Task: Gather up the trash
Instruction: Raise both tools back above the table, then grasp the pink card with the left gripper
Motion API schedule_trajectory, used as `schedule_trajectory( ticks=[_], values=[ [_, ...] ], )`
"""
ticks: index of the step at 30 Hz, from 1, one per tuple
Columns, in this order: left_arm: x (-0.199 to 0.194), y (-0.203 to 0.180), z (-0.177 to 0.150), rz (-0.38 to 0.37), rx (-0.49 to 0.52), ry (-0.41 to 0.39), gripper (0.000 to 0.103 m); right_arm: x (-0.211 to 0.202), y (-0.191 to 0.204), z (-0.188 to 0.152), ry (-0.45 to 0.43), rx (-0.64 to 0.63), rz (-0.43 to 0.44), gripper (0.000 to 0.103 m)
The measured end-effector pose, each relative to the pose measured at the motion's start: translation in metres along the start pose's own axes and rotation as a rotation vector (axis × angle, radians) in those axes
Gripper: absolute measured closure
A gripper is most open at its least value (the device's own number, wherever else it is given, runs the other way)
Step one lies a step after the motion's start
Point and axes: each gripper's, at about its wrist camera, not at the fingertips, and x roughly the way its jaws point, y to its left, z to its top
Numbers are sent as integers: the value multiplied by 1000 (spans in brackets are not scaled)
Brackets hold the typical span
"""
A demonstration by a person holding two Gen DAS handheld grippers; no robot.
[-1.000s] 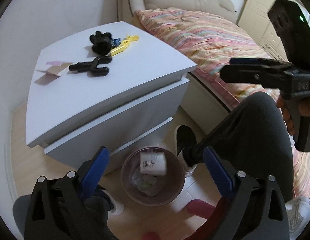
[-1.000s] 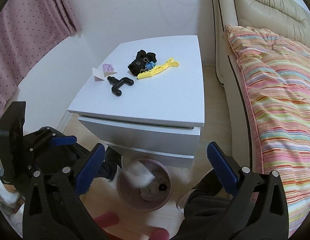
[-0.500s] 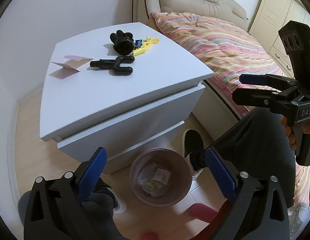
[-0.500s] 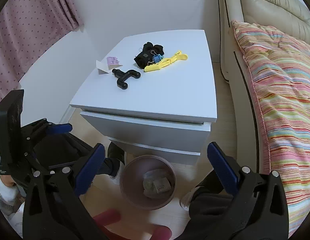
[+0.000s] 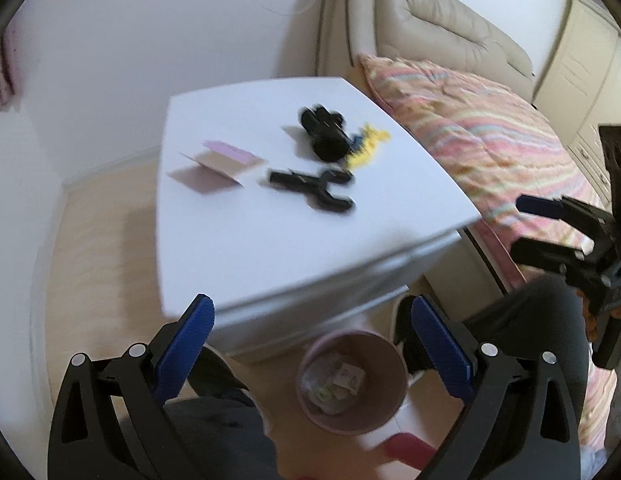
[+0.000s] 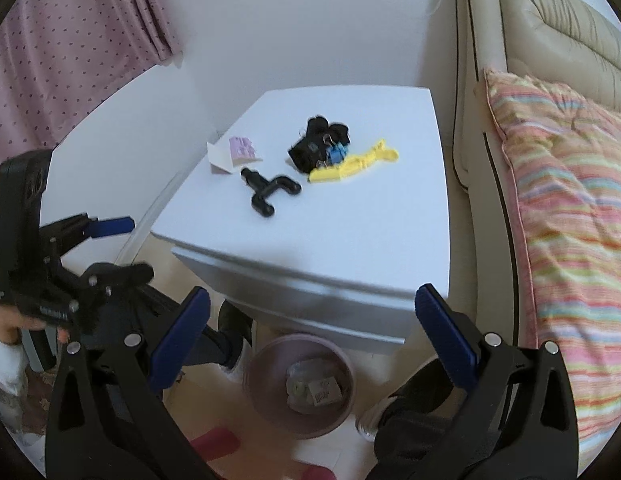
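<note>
A pink waste bin [image 5: 352,384] [image 6: 301,385] stands on the floor in front of the white nightstand [image 5: 246,240] [image 6: 350,248], with crumpled paper and a small printed box inside. On the nightstand lie a folded card with a purple sticker [image 5: 220,162] [image 6: 234,154], a black Y-shaped tool [image 5: 314,186] [image 6: 268,192], a black bundle [image 5: 324,132] [image 6: 316,144] and a yellow strip [image 5: 368,144] [image 6: 354,164]. My left gripper [image 5: 312,324] [image 6: 122,248] is open and empty, above the nightstand's front edge. My right gripper [image 6: 310,320] [image 5: 542,224] is open and empty too.
A bed with a striped pink cover [image 5: 490,136] [image 6: 570,208] and a beige padded headboard [image 6: 550,36] lies to the right. Pink dotted curtains [image 6: 66,48] hang at the left. A person's dark trouser legs and shoes [image 6: 234,344] flank the bin on the wooden floor.
Both grippers have risen and tipped up toward the nightstand top; the bin has slid lower in both views. A white box dropped into the bin a second ago now lies inside it.
</note>
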Motion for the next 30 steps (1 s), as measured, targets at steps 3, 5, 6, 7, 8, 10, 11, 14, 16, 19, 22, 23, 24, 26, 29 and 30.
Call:
schedule_trajectory(
  ticks=[3,5,6,7,8,10,11,14,16,19,22,23,24,26,29,30],
  values=[
    [-4,10,14,9,-15,-21,8,2,2,14,-4,-19,-6,3],
    [-5,16,25,21,-20,-32,8,3,3,23,-9,-32,-8,3],
    [-5,19,30,23,-24,-33,8,4,3,27,-10,-37,-11,3],
    [-5,21,33,24,-28,-34,8,5,3,33,-13,-45,-15,3],
    [-4,25,38,29,-36,-31,8,5,3,36,-14,-49,-17,3],
    [-1,32,46,33,-54,-23,8,7,4,43,-16,-55,-17,3],
    [1,36,51,30,-64,-22,8,9,4,46,-17,-56,-14,3],
    [8,46,62,30,-97,-11,8,14,6,52,-10,-61,-8,3],
    [16,55,70,31,-135,7,8,17,7,53,-5,-64,-4,3],
    [28,66,77,38,-189,32,8,21,8,53,3,-65,2,3],
    [41,79,83,45,-248,53,8,26,8,52,12,-61,5,3],
    [46,83,85,46,-268,62,8,28,8,51,17,-61,6,3],
    [50,87,86,42,-285,67,8,29,7,51,20,-61,6,3],
    [59,94,87,36,-331,76,8,33,7,49,26,-61,9,3],
    [68,102,88,24,-383,78,10,36,6,48,32,-58,12,3],
    [72,104,89,21,-396,83,18,37,5,48,34,-57,12,3]
  ],
)
